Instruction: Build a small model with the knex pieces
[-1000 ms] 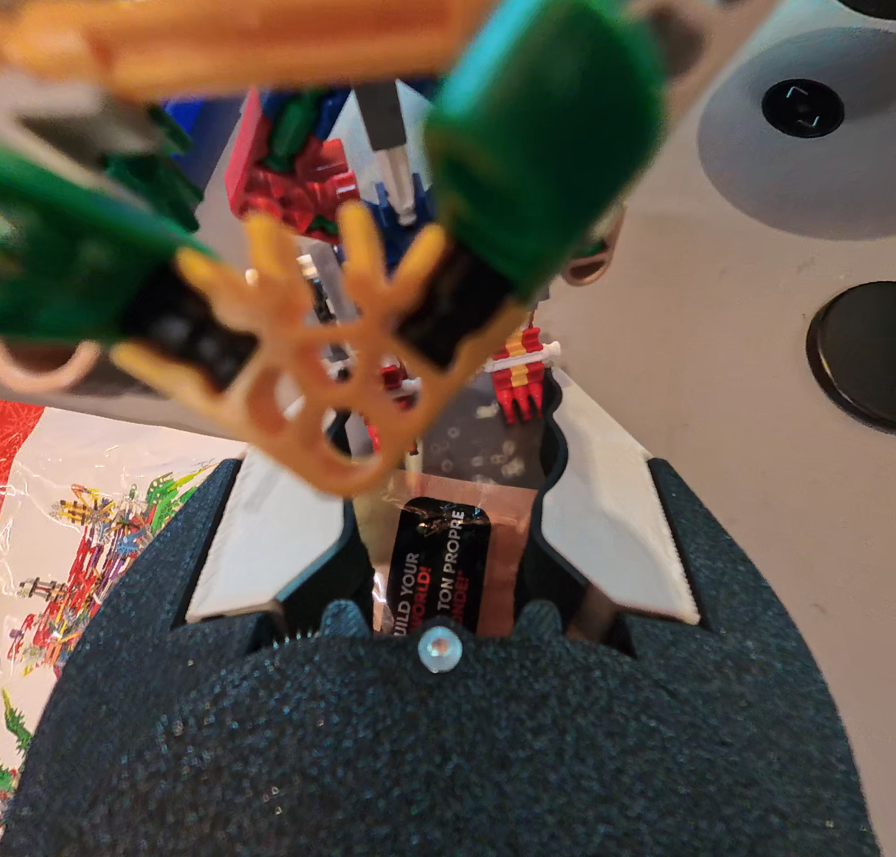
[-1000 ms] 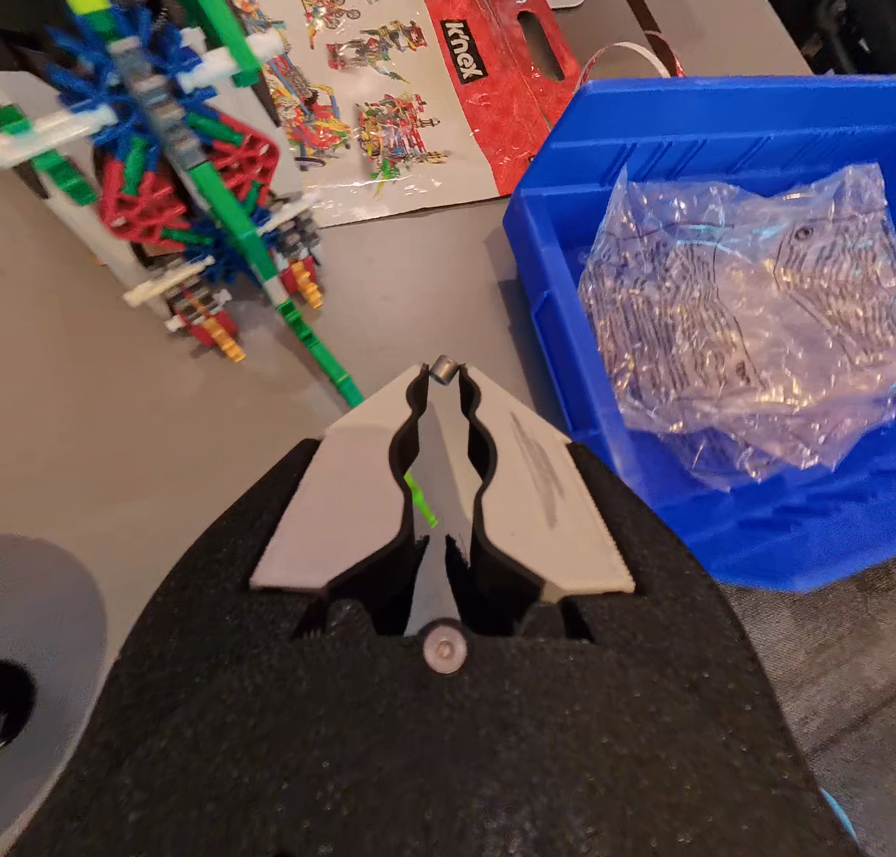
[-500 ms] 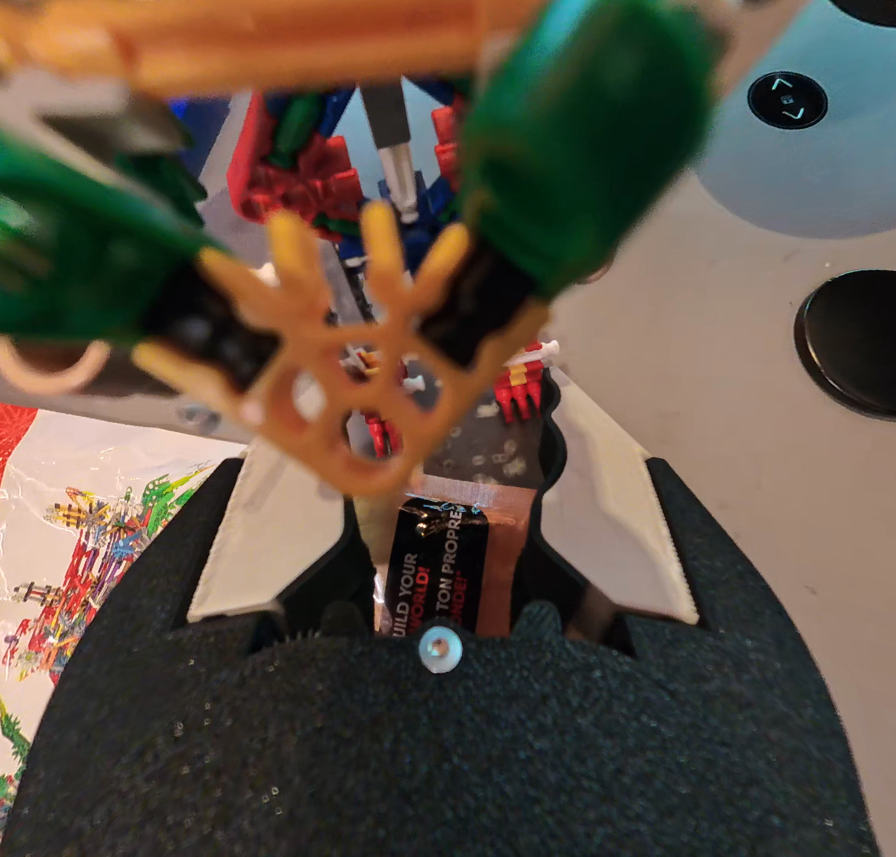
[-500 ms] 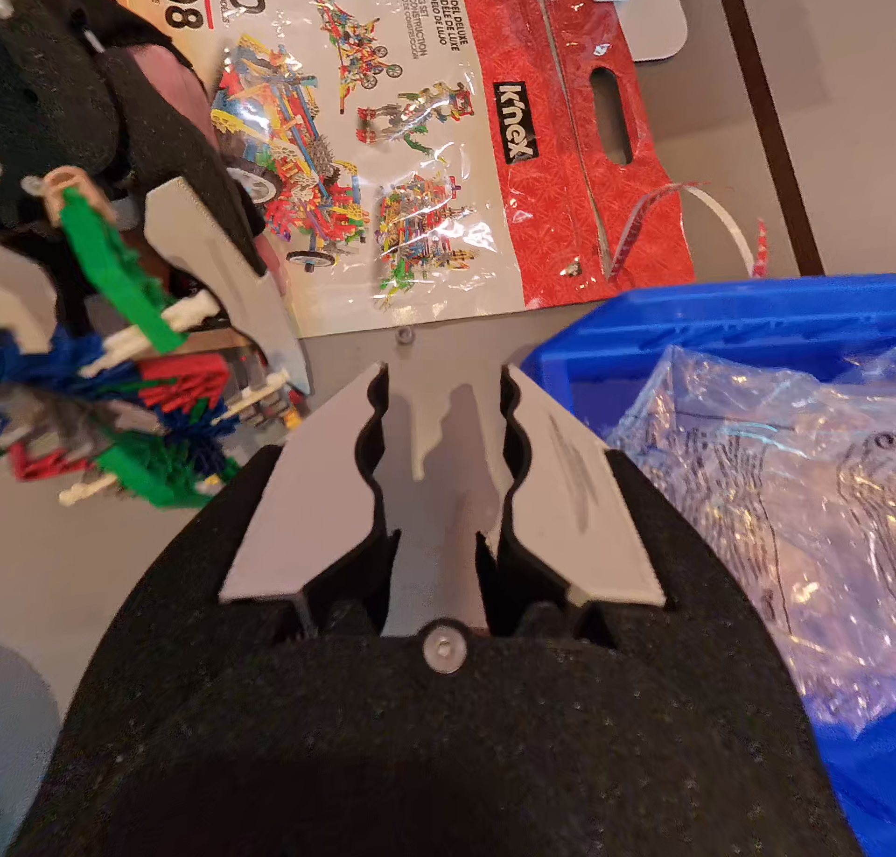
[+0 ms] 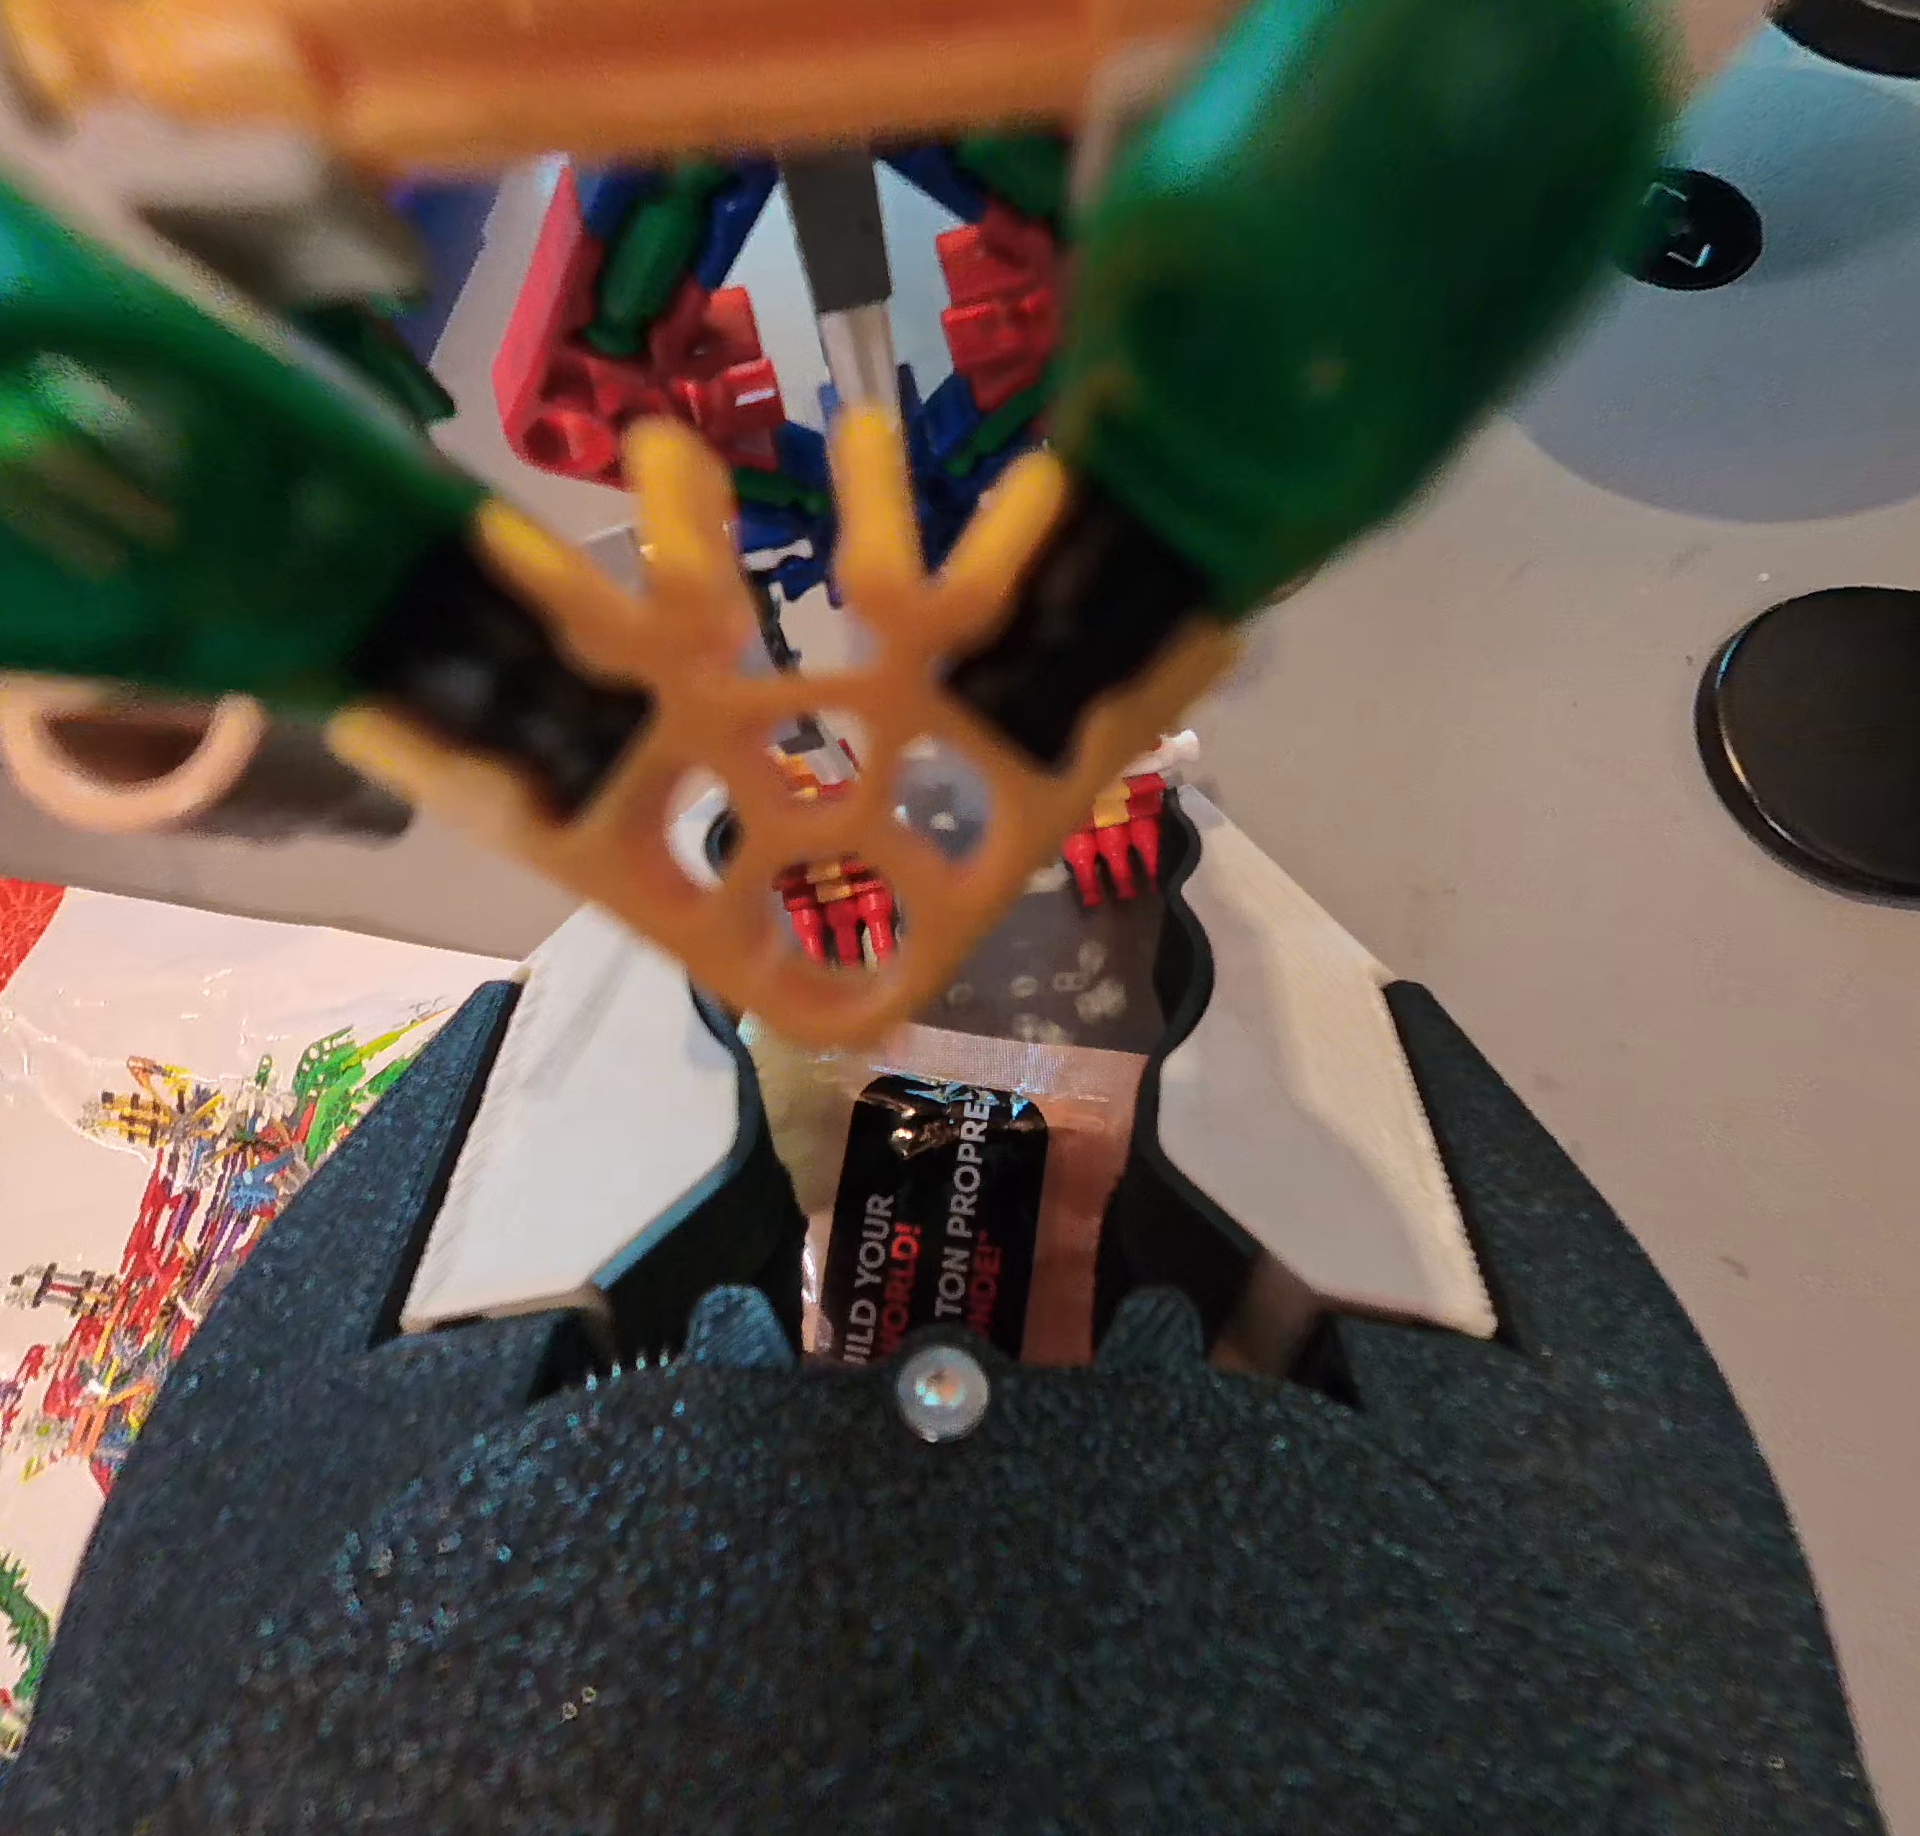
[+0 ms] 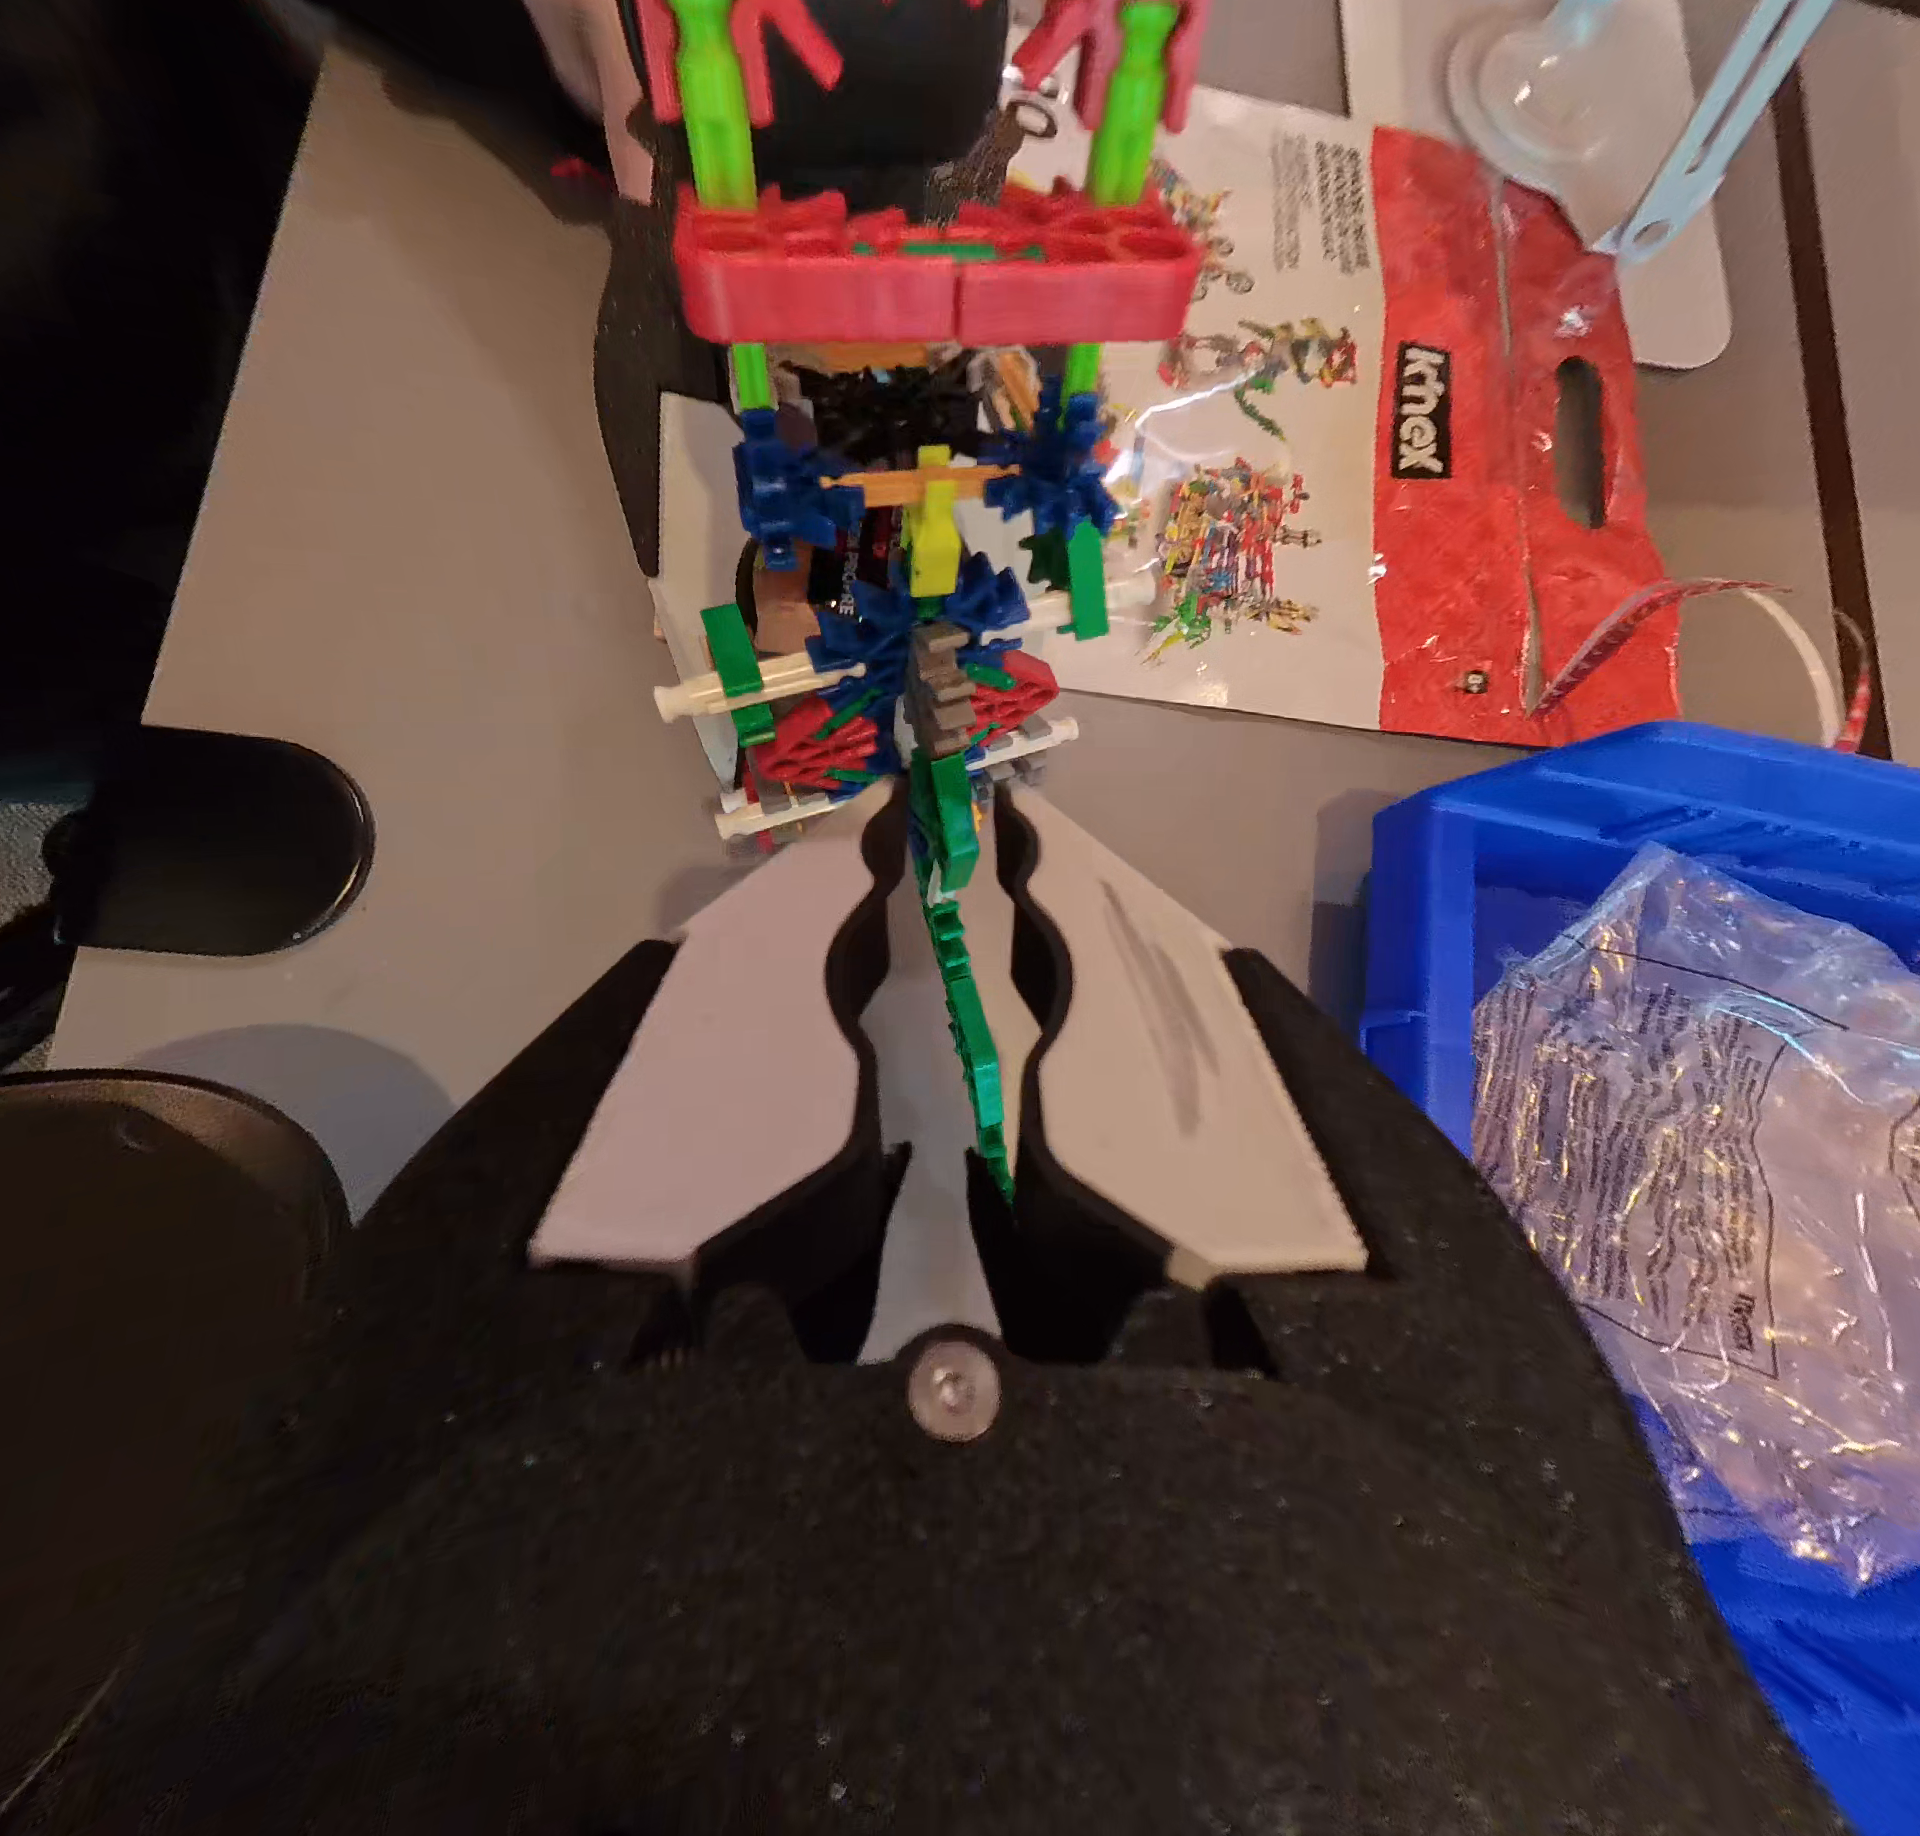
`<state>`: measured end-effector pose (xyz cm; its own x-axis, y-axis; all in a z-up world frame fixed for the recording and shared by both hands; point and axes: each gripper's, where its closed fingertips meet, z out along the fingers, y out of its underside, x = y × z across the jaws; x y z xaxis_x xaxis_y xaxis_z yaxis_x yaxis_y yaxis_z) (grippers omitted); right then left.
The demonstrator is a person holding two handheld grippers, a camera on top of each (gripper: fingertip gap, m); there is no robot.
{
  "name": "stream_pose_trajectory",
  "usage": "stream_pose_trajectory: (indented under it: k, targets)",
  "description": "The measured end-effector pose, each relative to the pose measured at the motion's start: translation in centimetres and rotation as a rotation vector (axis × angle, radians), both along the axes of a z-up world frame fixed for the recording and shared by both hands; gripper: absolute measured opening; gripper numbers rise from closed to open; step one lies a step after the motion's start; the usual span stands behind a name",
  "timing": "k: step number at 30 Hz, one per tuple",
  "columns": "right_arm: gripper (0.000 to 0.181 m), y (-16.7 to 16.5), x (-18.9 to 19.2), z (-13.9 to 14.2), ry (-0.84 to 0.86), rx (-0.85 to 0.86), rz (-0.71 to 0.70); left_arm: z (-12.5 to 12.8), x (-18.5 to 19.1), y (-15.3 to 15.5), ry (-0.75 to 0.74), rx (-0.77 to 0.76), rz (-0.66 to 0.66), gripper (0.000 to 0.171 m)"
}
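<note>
A toy model of red, blue, green and orange rods and connectors [image 6: 925, 269] is held up between the two grippers. My left gripper [image 5: 914, 913] is shut on it, jaws apart around a clear block with a black label [image 5: 935, 1204]. A blurred orange connector [image 5: 831, 706] and dark green parts [image 5: 1351, 228] hang right before that camera. My right gripper [image 6: 948, 836] has its jaws drawn in around a green rod [image 6: 966, 1017] that sticks out of the model towards me. The left gripper's white finger [image 6: 686, 498] shows behind the model.
A blue bin [image 6: 1558, 830] with a crumpled clear bag [image 6: 1714, 1163] stands at the right. A red and white printed toy bag [image 6: 1455, 456] lies flat beyond it and also shows in the left wrist view [image 5: 208, 1111]. Black round pads [image 6: 208, 841] [image 5: 1818, 737] sit on the grey table.
My right gripper let go of a small grey piece, opened, swung left to the model and closed in around the green rod. The left gripper kept its hold and shifted the model slightly.
</note>
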<state>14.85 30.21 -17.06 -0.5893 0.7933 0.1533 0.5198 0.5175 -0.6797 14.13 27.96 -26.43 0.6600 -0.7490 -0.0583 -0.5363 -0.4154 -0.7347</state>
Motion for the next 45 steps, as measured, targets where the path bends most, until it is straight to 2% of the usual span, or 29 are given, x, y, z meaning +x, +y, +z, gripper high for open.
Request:
stream_pose_trajectory:
  k: [1,22,26,33,34,36,40,42,45]
  targets:
    - [0.009,-0.1,-0.1,-0.3,-0.010,0.006,0.008,0.0,0.0,0.0,0.000,0.000,0.000,0.077]
    - [0.008,0.4,0.5,-0.7,0.051,-0.160,-0.021,0.0,0.2,0.3,0.002,0.004,-0.001,0.076]
    - [0.016,0.5,0.4,-0.8,0.044,-0.126,-0.037,0.0,-0.1,0.4,0.011,0.002,0.023,0.080]
    - [0.014,1.1,0.6,-0.6,0.028,-0.093,-0.079,0.4,-0.6,0.4,-0.027,-0.017,0.036,0.091]
    - [0.020,1.3,0.7,-0.5,0.025,-0.063,-0.092,0.4,-0.9,0.5,-0.009,-0.010,0.045,0.095]
    - [0.021,2.7,0.5,0.1,0.069,0.078,-0.161,0.3,-1.2,0.4,-0.001,-0.021,0.050,0.101]
    - [0.026,2.5,1.8,3.1,0.094,0.095,-0.319,1.0,-1.7,0.1,-0.032,-0.029,0.047,0.102]
    - [0.028,1.5,2.9,4.0,0.088,0.125,-0.368,2.2,-2.5,0.2,-0.063,-0.004,0.055,0.100]
    - [0.028,-0.5,3.7,4.2,0.085,0.234,-0.429,4.2,-3.6,0.6,-0.117,0.048,0.071,0.088]
